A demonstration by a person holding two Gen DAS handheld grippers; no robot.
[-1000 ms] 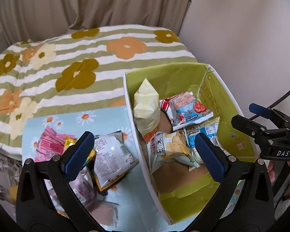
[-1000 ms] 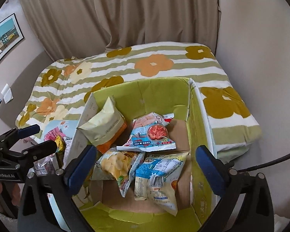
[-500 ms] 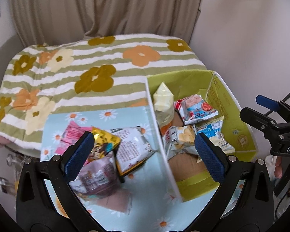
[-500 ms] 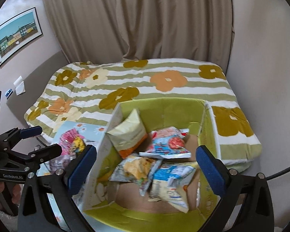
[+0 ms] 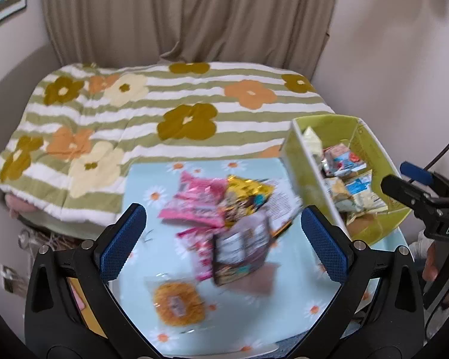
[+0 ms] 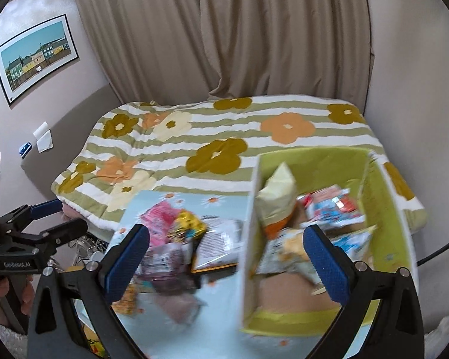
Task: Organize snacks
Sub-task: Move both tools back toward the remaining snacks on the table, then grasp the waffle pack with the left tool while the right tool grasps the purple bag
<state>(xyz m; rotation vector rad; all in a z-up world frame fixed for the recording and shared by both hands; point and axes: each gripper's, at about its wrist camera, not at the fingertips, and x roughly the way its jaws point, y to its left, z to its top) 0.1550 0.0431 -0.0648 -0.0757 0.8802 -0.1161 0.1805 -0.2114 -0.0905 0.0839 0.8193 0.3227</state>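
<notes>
A green box [image 6: 386, 197] at the worktop's [image 5: 140, 185] right edge was seen partly filled; loose snack packets [image 5: 224, 209] (blurred) were left piled mid-worktop. Both the left claw [image 5: 223, 239] and right claw [image 6: 229, 263] were held released, empty.

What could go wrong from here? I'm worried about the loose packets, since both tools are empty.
The loose snack pile overlaps: closing the open left tool there may pinch two packets or drag the pink packet. The green box stands at the table's right end, so a push on its white wall could shift it. The right tool straddles that wall.
</notes>
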